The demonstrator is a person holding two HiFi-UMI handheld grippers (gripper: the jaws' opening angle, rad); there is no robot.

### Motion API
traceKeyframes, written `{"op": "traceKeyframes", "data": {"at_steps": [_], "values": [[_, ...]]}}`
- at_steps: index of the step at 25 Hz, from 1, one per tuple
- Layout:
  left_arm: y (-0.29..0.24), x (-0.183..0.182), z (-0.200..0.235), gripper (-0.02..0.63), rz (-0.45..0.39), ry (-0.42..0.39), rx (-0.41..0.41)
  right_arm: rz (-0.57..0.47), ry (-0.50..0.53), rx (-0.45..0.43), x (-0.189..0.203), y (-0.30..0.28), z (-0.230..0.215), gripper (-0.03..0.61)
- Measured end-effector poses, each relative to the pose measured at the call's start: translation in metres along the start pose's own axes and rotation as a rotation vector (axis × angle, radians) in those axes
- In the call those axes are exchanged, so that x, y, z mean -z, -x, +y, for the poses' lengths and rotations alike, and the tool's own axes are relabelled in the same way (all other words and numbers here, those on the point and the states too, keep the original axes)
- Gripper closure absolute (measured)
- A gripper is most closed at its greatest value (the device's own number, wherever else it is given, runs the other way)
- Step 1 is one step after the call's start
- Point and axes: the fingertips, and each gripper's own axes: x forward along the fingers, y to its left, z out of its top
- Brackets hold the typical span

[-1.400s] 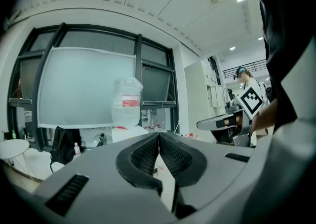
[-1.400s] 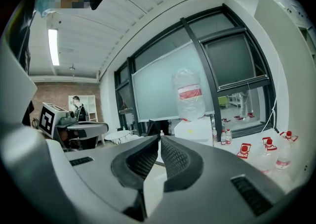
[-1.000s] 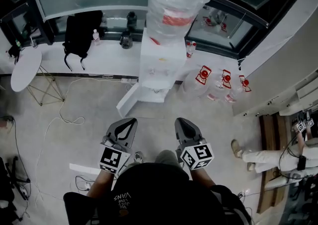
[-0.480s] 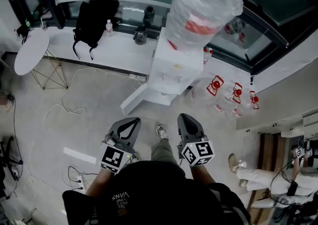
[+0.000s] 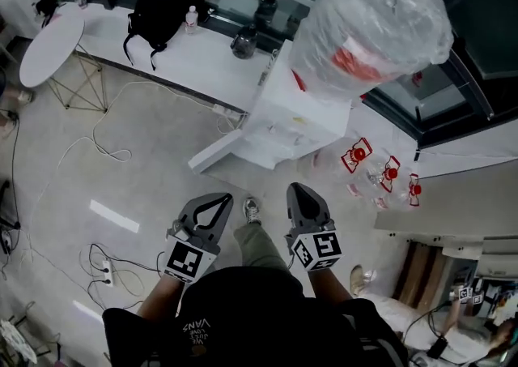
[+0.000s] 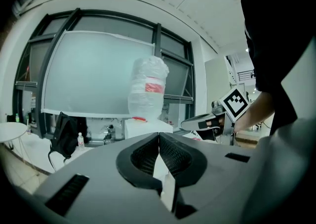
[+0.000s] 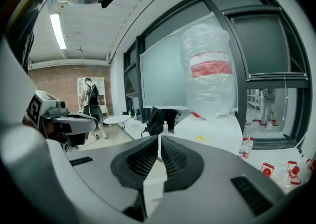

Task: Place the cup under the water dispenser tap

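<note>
Standing nearest: the person wore a dark top; one trouser leg (image 5: 257, 242) and a shoe (image 5: 252, 211) showed between the two grippers.
Left gripper (image 5: 214, 198): its jaws were clenched tip to tip with nothing between them, and it pointed toward the dispenser.
Right gripper (image 5: 299, 190): its jaws were likewise pressed together and empty; it was held beside the left one, apart from it.
Marker cubes (image 5: 188, 260): one sat at the rear of each gripper, close to the hand.
Floor (image 5: 146, 187): it was pale; white cables (image 5: 97, 147) trailed over it at the left, with a power strip (image 5: 105, 273) near the left gripper.
Dispenser (image 5: 283, 118): white, it stood ahead of both grippers and well apart from them, at the counter's right end; a white panel (image 5: 217, 151) jutted from its base.
Bottle (image 5: 374, 25): large and clear, wrapped in plastic with a red band, it sat on top of the dispenser.
Cup: it could not be made out in any view.
Jugs (image 5: 357, 155): three with red labels sat on the floor to the right of the dispenser.
Counter (image 5: 162, 57): white, it ran along the window and bore a black backpack (image 5: 166, 1), a small bottle (image 5: 191, 19) just beside it, and dark vessels (image 5: 243, 43).
Round table (image 5: 50, 45): white, it stood at the counter's left end.
</note>
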Motion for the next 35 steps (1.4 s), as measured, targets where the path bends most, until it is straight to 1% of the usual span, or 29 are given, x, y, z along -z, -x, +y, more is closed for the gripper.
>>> {"op": "traceKeyframes", "data": {"at_steps": [3,6,11,15,18,23,31,35], "values": [[-0.017,0.020,0.008,0.594,0.033,-0.002,0.002,0.031,0.029,-0.016,0.017,-0.025,-0.012,0.532],[-0.029,0.047,0.019,0.594,0.059,0.019,-0.013,0.073,0.057,-0.031,0.045,-0.055,-0.024,0.532],[-0.047,0.088,0.043,0.594,0.083,0.025,-0.051,0.129,0.052,-0.038,0.096,-0.101,-0.041,0.532],[-0.056,0.119,0.059,0.594,0.106,0.029,-0.078,0.154,0.054,-0.034,0.133,-0.131,-0.047,0.532],[-0.064,0.144,0.062,0.594,0.118,0.045,-0.083,0.175,0.051,-0.032,0.162,-0.151,-0.051,0.532],[-0.072,0.183,0.060,0.594,0.121,0.066,-0.067,0.222,0.061,-0.036,0.212,-0.182,-0.054,0.532],[-0.072,0.257,0.069,0.594,0.116,0.088,-0.057,0.328,0.122,-0.027,0.307,-0.238,-0.055,0.532],[-0.078,0.296,0.080,0.594,0.129,0.101,-0.064,0.401,0.148,-0.008,0.363,-0.262,-0.068,0.532]]}}
